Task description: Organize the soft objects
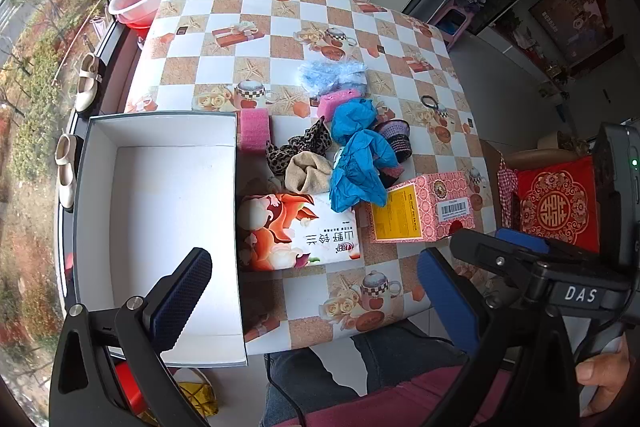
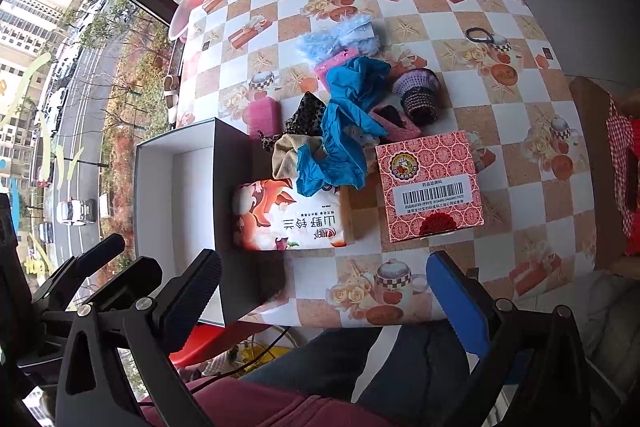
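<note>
An empty white cardboard box (image 1: pixel 160 227) is sitting at the left edge of the checkered tablecloth-covered table (image 1: pixel 280 11), overhanging the near edge. The left gripper (image 1: pixel 316 291) is hovering above it, fingers spread wide, holding nothing. Just right of the box, a pile of soft things, crumpled blue cloths (image 1: pixel 360 163), a pink sponge (image 1: pixel 254 129) and a floral tissue pack (image 1: pixel 298 231), is lying mid-table. The right gripper (image 2: pixel 324 299) is hanging wide open and empty above the near edge.

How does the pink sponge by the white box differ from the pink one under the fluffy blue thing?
The sponge by the box lies clear, fully visible, darker pink. The far sponge is partly covered by the fluffy blue thing and a blue crumpled cloth, paler. Both are pink blocks on the table.
</note>
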Demonstrator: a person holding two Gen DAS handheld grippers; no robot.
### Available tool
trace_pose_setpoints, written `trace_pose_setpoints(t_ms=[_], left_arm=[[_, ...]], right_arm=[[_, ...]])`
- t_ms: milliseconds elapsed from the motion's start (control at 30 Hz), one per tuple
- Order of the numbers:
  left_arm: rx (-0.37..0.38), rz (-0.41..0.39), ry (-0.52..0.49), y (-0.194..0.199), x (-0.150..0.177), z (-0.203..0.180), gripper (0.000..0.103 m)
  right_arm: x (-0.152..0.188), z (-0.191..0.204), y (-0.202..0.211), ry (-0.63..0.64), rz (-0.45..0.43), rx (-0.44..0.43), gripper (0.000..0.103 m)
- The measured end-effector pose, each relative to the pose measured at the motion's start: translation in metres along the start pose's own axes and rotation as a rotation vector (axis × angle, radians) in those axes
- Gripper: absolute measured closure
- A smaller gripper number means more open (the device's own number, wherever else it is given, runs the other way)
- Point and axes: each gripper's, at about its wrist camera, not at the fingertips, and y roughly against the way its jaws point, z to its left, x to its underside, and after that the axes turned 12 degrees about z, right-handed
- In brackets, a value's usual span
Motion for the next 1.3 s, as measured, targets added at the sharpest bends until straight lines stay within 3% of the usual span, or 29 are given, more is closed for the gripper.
trace_pose_setpoints(t_ms=[167, 367, 500, 667, 900, 1133, 1300], left_arm=[[-0.055, 0.008, 0.002, -0.012, -0.015, -0.002, 0.0], [-0.053, 0.084, 0.043, -0.033, -0.047, -0.004, 0.0], [-0.072, 0.092, 0.044, -0.043, -0.084, -0.011, 0.0], [-0.173, 0.066, -0.028, -0.062, -0.145, -0.034, 0.0], [-0.352, 0.019, -0.175, -0.132, -0.231, -0.069, 0.0], [-0.356, 0.109, -0.268, -0.205, -0.282, -0.088, 0.0], [-0.415, 0.215, -0.296, -0.251, -0.293, -0.09, 0.0]], right_arm=[[-0.005, -0.016, -0.002, -0.025, 0.017, 0.004, 0.0], [-0.02, -0.052, -0.009, -0.072, 0.057, -0.002, 0.0], [-0.047, -0.082, -0.007, -0.102, 0.059, -0.001, 0.0], [-0.096, -0.115, -0.012, -0.108, 0.073, 0.022, 0.0], [-0.164, -0.142, -0.065, -0.071, 0.153, 0.067, 0.0], [-0.205, -0.145, -0.124, -0.012, 0.229, 0.028, 0.0], [-0.219, -0.134, -0.159, 0.076, 0.287, 0.082, 0.0]])
